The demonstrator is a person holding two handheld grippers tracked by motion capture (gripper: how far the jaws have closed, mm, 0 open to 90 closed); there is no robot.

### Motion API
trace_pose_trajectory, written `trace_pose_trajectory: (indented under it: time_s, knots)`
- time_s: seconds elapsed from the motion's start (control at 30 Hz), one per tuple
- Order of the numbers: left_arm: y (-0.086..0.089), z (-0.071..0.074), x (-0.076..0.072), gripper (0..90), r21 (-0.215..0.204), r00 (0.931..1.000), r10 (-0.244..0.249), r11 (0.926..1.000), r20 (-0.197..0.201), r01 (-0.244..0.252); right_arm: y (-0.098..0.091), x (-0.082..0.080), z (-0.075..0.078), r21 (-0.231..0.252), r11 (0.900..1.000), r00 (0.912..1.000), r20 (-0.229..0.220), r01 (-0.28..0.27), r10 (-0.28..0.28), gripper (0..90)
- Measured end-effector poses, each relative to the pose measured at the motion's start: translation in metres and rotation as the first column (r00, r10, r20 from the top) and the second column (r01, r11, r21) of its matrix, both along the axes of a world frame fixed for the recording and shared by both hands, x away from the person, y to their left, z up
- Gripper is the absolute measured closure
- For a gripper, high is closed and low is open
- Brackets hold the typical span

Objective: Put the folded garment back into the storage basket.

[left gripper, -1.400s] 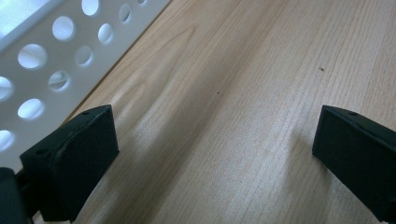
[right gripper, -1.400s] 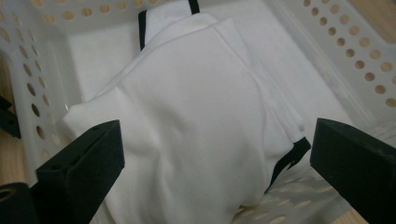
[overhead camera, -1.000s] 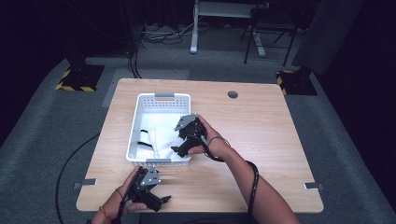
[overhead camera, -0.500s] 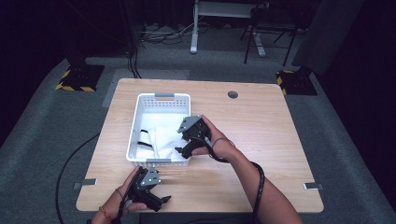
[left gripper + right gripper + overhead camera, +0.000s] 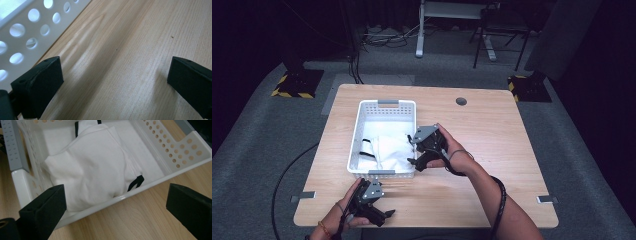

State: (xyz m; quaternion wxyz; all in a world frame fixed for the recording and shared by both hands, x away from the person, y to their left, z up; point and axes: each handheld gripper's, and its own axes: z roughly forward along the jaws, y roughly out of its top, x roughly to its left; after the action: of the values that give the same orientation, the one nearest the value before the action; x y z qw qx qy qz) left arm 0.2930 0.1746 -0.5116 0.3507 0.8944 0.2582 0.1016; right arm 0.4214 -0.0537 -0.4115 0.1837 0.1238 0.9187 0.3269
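A white perforated basket [image 5: 362, 135] [image 5: 175, 152] stands on the wooden table [image 5: 492, 140], holding a folded white cloth [image 5: 389, 150] [image 5: 92, 167] with black trim. My right gripper [image 5: 414, 161] [image 5: 116, 207] hovers open just outside the basket's right wall, with nothing between its jaws. Near the table's front edge my left gripper [image 5: 387, 214] [image 5: 115, 80] rests open over bare wood, and the basket's wall [image 5: 27, 27] lies close at its left.
A round cable hole [image 5: 461, 101] sits near the table's far edge. Black cables trail from both grippers. Grey carpet, desk legs [image 5: 419, 35] and yellow-black striped bases [image 5: 292, 85] surround the table.
My right gripper has drawn back to the right, from over the basket to just outside its right wall. The left gripper has stayed put.
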Motion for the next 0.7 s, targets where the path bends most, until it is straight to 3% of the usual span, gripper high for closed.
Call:
trace_pose_trajectory:
  time_s: [0.7]
  knots:
    - [0.0, 0.0, 0.0, 0.3, -0.001, 1.0, 0.0, 1.0, 0.0, 0.0, -0.032, -0.016, 0.004, 0.001, 0.9999, 0.9996, 0.022, 0.015, -0.015, 3.0]
